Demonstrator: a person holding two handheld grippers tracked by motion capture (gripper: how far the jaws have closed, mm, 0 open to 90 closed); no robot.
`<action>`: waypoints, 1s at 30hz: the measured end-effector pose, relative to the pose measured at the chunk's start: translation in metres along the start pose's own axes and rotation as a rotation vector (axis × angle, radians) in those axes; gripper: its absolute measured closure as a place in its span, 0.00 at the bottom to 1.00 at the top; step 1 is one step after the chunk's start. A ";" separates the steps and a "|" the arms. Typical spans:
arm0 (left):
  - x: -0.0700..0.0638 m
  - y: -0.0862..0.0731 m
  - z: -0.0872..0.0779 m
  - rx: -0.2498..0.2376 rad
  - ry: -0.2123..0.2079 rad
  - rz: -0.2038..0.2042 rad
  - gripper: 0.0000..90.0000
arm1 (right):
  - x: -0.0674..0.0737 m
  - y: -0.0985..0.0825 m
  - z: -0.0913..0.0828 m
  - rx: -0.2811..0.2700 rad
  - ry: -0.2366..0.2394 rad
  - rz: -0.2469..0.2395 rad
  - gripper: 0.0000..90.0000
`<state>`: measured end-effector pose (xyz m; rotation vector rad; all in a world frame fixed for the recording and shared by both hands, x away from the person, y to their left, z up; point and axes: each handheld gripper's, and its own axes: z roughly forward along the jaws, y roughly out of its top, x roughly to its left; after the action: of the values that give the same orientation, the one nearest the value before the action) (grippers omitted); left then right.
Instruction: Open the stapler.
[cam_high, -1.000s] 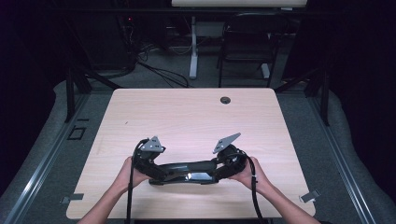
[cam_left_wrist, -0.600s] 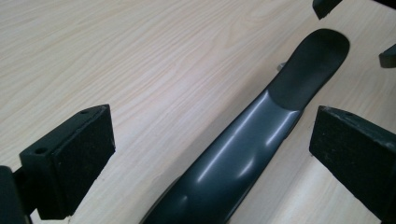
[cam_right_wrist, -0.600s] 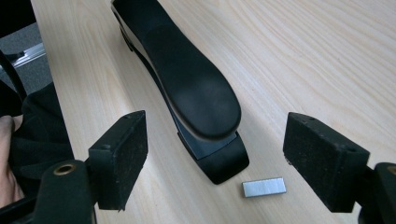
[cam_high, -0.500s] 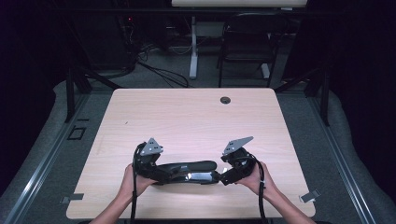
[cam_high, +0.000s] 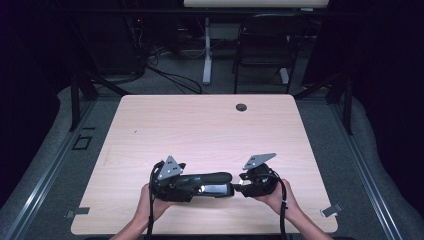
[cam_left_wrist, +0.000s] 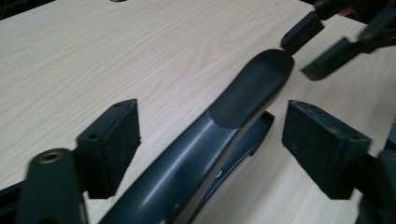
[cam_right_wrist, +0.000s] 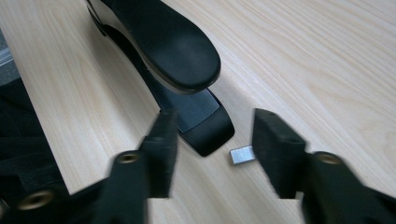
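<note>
a pale wood-grain table (cam_high: 200, 130) is seen in a dark room, a chair (cam_high: 262, 47) behind it. a black stapler (cam_high: 202, 183) lies near the front edge. the left gripper (cam_high: 172, 181) straddles its arm, jaws spread, lately closing. the right gripper (cam_high: 252, 184), lately closing, gapes blurred around a small metal piece (cam_right_wrist: 243, 154); its nature cannot be told.

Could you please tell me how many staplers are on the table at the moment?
1. The black stapler lies near the table's front edge, its body between the left gripper's open jaws and its front end toward the right gripper. None seems hidden.
</note>
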<state>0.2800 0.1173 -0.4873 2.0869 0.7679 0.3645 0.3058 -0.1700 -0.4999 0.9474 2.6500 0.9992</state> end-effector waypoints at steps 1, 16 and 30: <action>-0.003 0.000 0.001 0.007 -0.007 -0.002 0.28 | 0.001 0.000 0.001 -0.004 -0.002 -0.004 0.69; -0.034 -0.009 0.024 0.076 -0.097 0.067 0.71 | 0.019 -0.006 0.025 0.040 0.000 -0.092 1.00; -0.038 -0.022 0.053 0.098 0.023 0.015 1.00 | 0.030 -0.014 0.053 0.026 -0.067 -0.193 1.00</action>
<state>0.2694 0.0690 -0.5354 2.1844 0.7988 0.3657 0.2937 -0.1304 -0.5473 0.6999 2.6435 0.8766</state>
